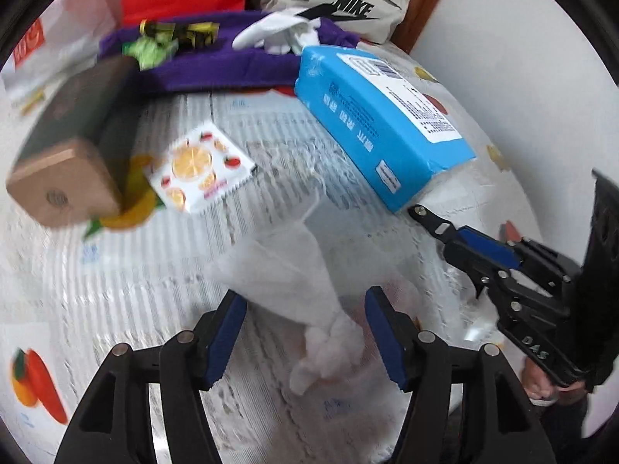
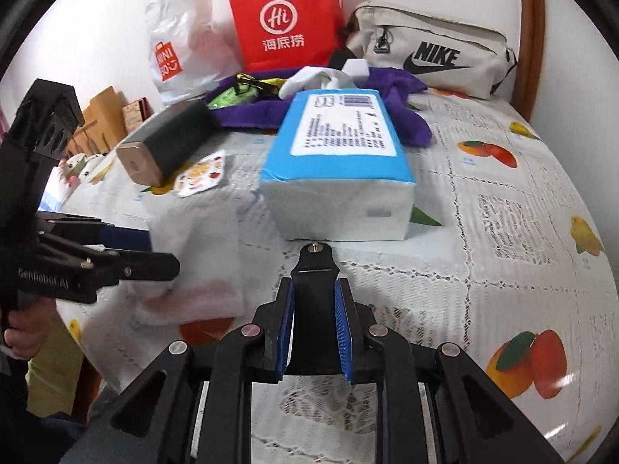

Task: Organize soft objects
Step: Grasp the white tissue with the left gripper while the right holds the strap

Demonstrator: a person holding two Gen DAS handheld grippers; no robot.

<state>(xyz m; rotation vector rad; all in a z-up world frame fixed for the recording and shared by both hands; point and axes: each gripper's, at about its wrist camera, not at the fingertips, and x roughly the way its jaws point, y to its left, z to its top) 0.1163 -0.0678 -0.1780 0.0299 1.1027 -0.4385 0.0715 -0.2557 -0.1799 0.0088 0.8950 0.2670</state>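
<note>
A thin white tissue (image 1: 294,270) lies on the fruit-print tablecloth (image 1: 135,290), its twisted end between the fingers of my left gripper (image 1: 305,332), which is open around it. It also shows in the right wrist view (image 2: 201,255), beside the left gripper (image 2: 116,259). My right gripper (image 2: 314,328) is shut on a black clip-like piece (image 2: 314,301), just in front of the blue tissue pack (image 2: 340,162). The right gripper shows in the left wrist view (image 1: 464,239) beside the pack (image 1: 383,116). A purple cloth (image 2: 402,116) and a white sock (image 2: 309,77) lie behind the pack.
A dark box with a tan end (image 2: 166,143) and a fruit-print sachet (image 2: 201,174) lie left of the pack. A red paper bag (image 2: 286,27), a white plastic bag (image 2: 182,42) and a beige Nike bag (image 2: 429,54) stand against the back wall.
</note>
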